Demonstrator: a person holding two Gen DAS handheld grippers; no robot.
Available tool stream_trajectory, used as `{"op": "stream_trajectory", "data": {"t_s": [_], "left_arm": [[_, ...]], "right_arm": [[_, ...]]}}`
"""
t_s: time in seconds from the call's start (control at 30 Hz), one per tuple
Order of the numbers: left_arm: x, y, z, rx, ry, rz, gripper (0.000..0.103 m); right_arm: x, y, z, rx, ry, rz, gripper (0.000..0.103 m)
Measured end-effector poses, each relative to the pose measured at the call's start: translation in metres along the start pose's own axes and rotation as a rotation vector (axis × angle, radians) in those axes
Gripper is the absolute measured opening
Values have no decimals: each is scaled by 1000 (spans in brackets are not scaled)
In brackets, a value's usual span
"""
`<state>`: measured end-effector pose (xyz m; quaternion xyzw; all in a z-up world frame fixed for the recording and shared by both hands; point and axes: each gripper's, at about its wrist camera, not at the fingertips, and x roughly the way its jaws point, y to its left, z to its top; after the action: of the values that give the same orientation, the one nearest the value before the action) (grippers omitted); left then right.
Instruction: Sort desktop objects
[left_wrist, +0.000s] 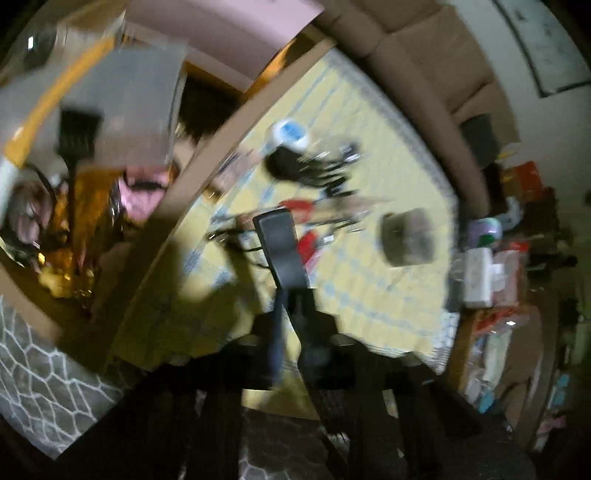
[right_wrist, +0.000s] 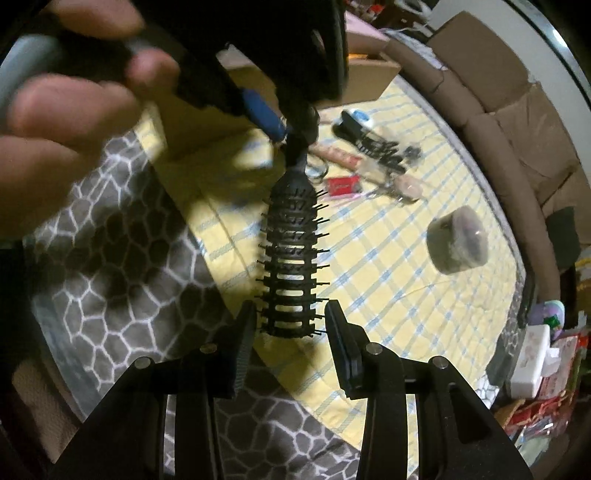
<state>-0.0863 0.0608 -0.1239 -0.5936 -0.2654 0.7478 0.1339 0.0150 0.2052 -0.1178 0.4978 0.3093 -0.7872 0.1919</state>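
Black plastic hairbrush (right_wrist: 291, 258) is the item in hand: it sits over the near edge of the yellow quilt (right_wrist: 388, 288), handle running up to the left gripper (left_wrist: 275, 236), which is clamped shut, seemingly on that handle. The right gripper (right_wrist: 290, 321) flanks the brush's tip with jaws apart and a sliver of gap showing. This looks like a handover or regrasp. Next, one tool should take a firm hold before the brush is carried off the quilt.
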Motion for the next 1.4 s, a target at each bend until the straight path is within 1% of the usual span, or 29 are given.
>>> {"op": "stream_trajectory", "data": {"t_s": [0.07,0.1,0.13,0.2,0.23,0.27,0.37,0.4,0.43,0.47,0.5,0.53,0.6,0.63,0.7,0.73,0.77,0.8,0.83,0.87,0.93,1.0,1.03,1.07,1.13,1.2,1.27,1.33,1.4], "left_arm": [[-19,-6,3,22,-38,-9,4],[-26,-8,5,35,-58,-6,4],[-37,-9,7,52,-93,3,4],[-43,-7,10,67,-120,31,4],[-44,0,15,72,-110,48,4],[-42,7,18,59,-95,47,4],[-30,22,21,53,-20,53,5],[-26,26,21,57,6,56,8],[-21,30,20,68,33,67,12],[-19,31,19,73,46,73,21],[-16,32,18,71,56,76,32],[-12,33,16,58,73,77,39],[-6,29,17,60,102,56,50],[-1,25,14,62,110,60,57],[6,17,14,75,107,81,64],[13,12,14,90,101,104,66],[20,0,14,129,73,160,71],[26,-7,13,174,51,180,73],[33,-18,10,253,26,232,73],[35,-19,8,283,16,256,73],[42,-26,1,313,0,309,73],[44,-28,-1,320,-12,317,73],[44,-29,-1,320,-18,318,73],[43,-29,-2,317,-25,315,73],[44,-31,-3,316,-17,290,73],[49,-26,-2,262,41,206,73],[56,-19,-1,206,81,165,74],[66,-10,0,162,111,176,74],[76,0,2,129,115,222,73]], "right_arm": [[-7,-1,6,13,-28,-22,39],[-12,-1,10,16,-49,-36,32],[-14,-1,13,20,-60,-45,11],[-20,-4,19,38,-81,-44,10],[-19,-5,21,52,-70,-13,10],[-15,-6,23,56,-51,5,10],[7,-5,23,53,5,1,15],[14,-7,22,67,21,17,18],[19,-9,21,77,22,25,33],[23,-12,20,84,16,26,46],[28,-18,16,94,-1,12,69],[33,-22,13,103,-8,-6,78],[47,-36,5,136,19,-28,79],[55,-45,-1,166,47,-16,79],[65,-56,-12,214,60,29,78],[68,-57,-14,221,54,45,78],[70,-58,-17,221,45,59,76],[72,-58,-19,217,40,64,75],[73,-58,-21,218,36,71,69],[75,-58,-22,225,35,83,63],[79,-54,-24,226,44,136,60],[82,-47,-26,194,57,146,55],[84,-43,-27,175,66,142,39],[84,-42,-27,172,65,154,37],[75,-42,-26,183,32,201,37],[65,-40,-24,171,8,214,37],[55,-37,-23,164,-7,222,37],[52,-34,-23,159,-10,236,37],[49,-29,-23,145,-6,242,37]]}}
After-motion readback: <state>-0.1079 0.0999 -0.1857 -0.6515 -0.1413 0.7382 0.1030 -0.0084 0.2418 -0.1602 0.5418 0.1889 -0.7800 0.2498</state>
